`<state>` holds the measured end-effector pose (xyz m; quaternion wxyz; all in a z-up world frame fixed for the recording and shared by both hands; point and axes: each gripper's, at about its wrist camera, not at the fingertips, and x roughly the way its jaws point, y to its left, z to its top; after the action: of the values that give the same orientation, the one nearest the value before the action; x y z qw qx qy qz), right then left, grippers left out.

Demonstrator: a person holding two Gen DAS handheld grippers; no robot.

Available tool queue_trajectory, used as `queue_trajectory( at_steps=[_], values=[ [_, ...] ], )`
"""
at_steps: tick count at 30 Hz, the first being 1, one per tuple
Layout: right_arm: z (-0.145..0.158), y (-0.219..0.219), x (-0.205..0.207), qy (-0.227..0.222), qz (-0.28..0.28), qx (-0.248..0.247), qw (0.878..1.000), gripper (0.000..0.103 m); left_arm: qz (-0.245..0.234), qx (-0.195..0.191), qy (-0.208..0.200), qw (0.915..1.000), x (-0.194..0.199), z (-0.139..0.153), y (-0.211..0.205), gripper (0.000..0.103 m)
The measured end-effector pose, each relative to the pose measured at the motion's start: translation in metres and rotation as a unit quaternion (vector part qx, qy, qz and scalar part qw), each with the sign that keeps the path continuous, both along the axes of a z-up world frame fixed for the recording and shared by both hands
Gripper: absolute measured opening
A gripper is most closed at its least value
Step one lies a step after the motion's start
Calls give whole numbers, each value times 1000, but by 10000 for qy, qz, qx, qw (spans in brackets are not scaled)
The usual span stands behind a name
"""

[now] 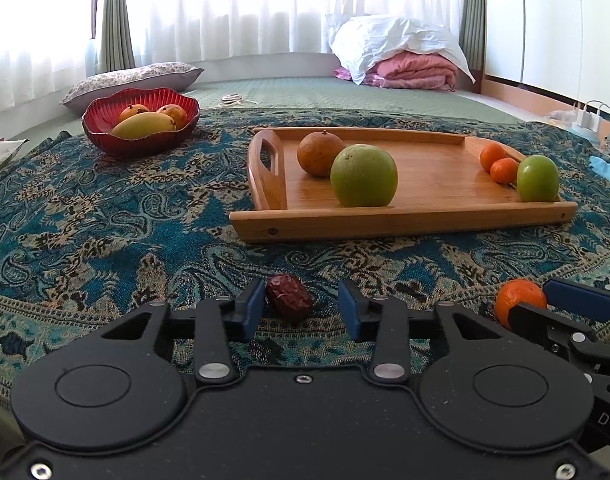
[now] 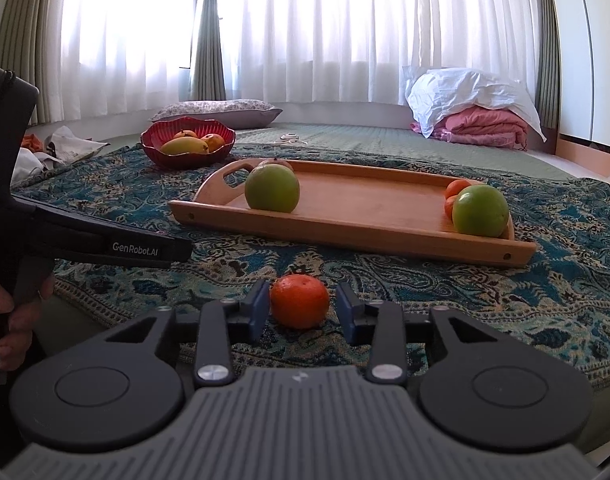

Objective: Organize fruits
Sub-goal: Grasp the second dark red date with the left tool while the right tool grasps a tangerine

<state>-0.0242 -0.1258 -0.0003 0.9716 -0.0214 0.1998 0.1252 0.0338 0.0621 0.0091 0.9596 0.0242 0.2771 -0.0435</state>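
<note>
In the left wrist view, the left gripper sits low in the centre of the frame with its jaws spread wide around one wrinkled red date lying on the patterned cloth; the left blue pad seems to touch or nearly touch the fruit, the right pad stands clear, so nothing is gripped yet. At the lower right edge the right gripper reaches in around a loose mandarin. In the middle of the frame the wooden tray carries five fruits: one brownish orange, one large green fruit, two small mandarins and one smaller green fruit. At the upper left the red bowl holds three: one yellow mango and two orange-yellow fruits behind it. In the right wrist view, the right gripper is likewise spread apart at the lower centre, its pads on either side of the mandarin, the right one clearly apart from it. The tray sits mid-frame and the bowl upper left, while the left gripper's body crosses the left edge. Judging by this, eight fruits are already placed and two remain on the cloth, both lined up for grasping but neither lifted.
</note>
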Motion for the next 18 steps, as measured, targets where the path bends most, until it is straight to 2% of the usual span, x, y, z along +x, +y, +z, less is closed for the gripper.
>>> queue_trajectory(
  at_steps=[6, 18],
  values=[
    [-1, 0, 2, 3, 15, -7, 10000, 42, 5, 41, 72, 10000, 1, -1, 1, 27],
    [-3, 2, 5, 29, 16, 22, 10000, 42, -1, -3, 134, 9999, 2, -3, 1, 26]
  ],
)
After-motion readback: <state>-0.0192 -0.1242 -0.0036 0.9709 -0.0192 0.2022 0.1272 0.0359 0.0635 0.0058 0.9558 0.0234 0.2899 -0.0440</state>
